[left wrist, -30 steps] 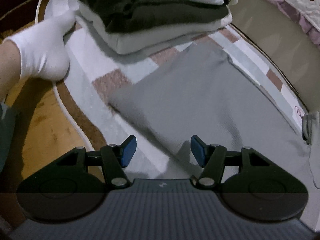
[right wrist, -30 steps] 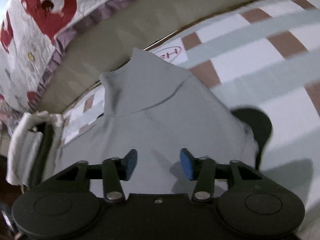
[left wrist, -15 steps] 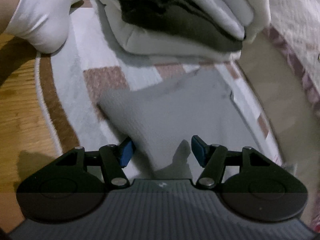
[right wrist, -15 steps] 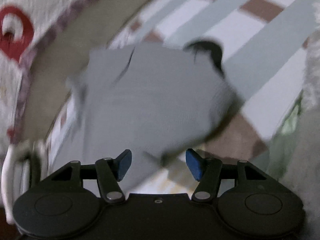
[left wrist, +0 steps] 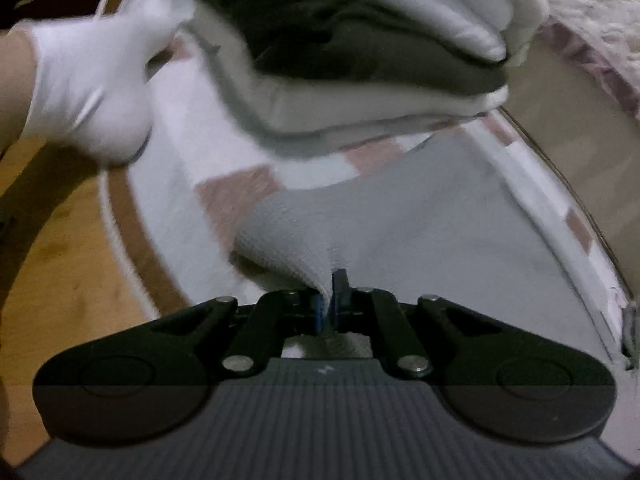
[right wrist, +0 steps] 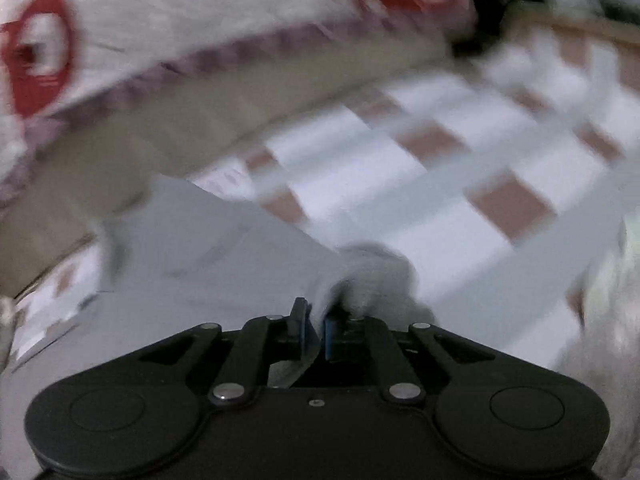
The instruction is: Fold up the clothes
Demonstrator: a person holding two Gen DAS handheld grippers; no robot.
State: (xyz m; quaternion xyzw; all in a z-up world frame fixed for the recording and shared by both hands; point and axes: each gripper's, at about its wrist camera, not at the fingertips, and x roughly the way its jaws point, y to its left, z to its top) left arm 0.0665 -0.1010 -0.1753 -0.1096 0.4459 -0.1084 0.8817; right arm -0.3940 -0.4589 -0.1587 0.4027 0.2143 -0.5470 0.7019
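Grey garment (left wrist: 432,224) lies on the checked rug (left wrist: 188,184), pinched by both tongs.
Left tongs (left wrist: 329,308) and right tongs (right wrist: 316,330) are closing, each nipping a bunched edge of it; folded clothes (left wrist: 360,60) are stacked at the rug's far end, a white sock (left wrist: 92,92) on its edge.

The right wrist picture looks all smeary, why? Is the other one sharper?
Right wrist view: motion blur smears the checked rug and the quilt; the right gripper, its jaws closing on the grey garment, stays sharp. Left wrist view: sharper, though the stack of folded clothes and the white sock are soft; dim light, curved fisheye edges.
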